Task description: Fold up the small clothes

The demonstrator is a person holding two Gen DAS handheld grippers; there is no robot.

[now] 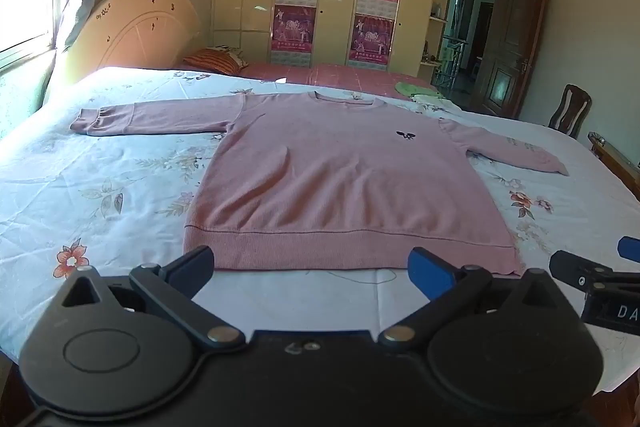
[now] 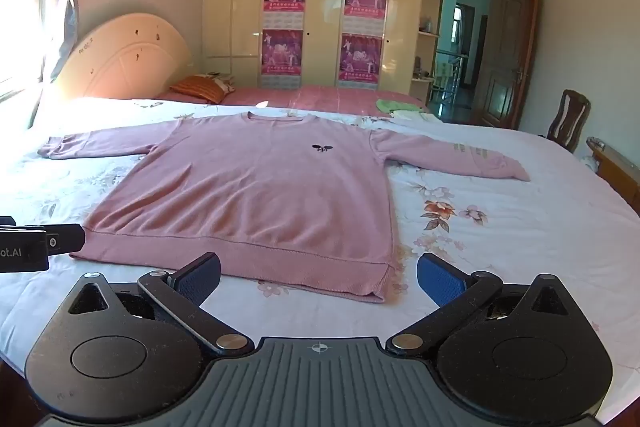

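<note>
From the left wrist, the left gripper (image 1: pixel 312 263) stands spread to its widest with nothing between its fingers, hovering over the floral bed sheet (image 1: pixel 100 187) just short of the pink sweatshirt (image 1: pixel 348 179). The sweatshirt lies flat and face up straight ahead of this gripper, its ribbed hem (image 1: pixel 348 251) nearest, its collar farthest, one sleeve stretched out to either side. Off to the right the tip of the other gripper shows. From the right wrist, the right gripper (image 2: pixel 318 277) is likewise fully open and empty, with the hem's right corner (image 2: pixel 380 291) just ahead of it and the right sleeve cuff (image 2: pixel 516 169) farther off and to the right. The knit looks soft, light and limp, so it will probably sag and drag on the sheet; the thicker ribbed hem corners or cuffs seem the firmest places to pinch.
</note>
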